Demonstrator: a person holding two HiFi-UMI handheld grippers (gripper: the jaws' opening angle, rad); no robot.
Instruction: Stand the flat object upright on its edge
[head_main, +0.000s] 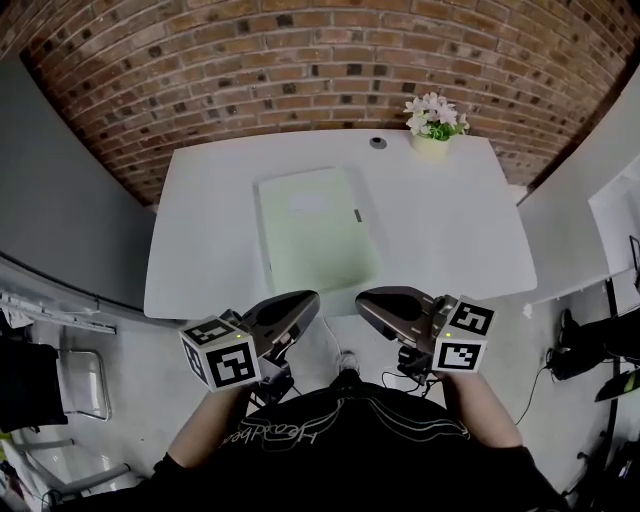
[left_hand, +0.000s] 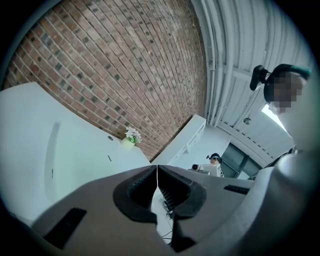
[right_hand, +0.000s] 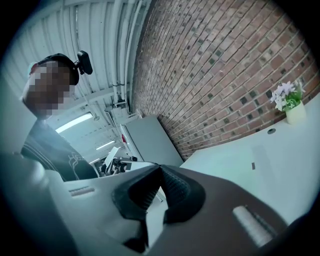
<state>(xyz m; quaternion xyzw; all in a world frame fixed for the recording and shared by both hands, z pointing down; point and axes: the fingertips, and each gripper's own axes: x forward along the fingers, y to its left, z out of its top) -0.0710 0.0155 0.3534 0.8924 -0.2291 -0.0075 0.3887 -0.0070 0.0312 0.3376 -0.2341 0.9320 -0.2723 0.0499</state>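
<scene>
Both claws are hanging out close to the person's body, just off the near edge of the white surface (head_main: 450, 230), not touching anything on it. The left claw (head_main: 311, 300) is sitting on the near left and its jaws are pressing fully together with nothing between them; you can see the two dark pads meeting in a thin line in the left gripper view. The right claw (head_main: 362, 300) is mirroring it on the near right, jaws likewise closed all the way and gripping nothing. The tips of the two are pointing toward each other with a small gap between them.

The pale green folder (head_main: 315, 235) is lying flat around the middle of the surface, a bit to the left, with a small dark tab (head_main: 357, 215) on its right edge. It's well apart from both claws.

A little flower pot (head_main: 433, 128) is standing at the far right of the surface, a small round grommet (head_main: 378, 143) is sitting just left of it, and a brick wall (head_main: 300, 60) is running behind.
</scene>
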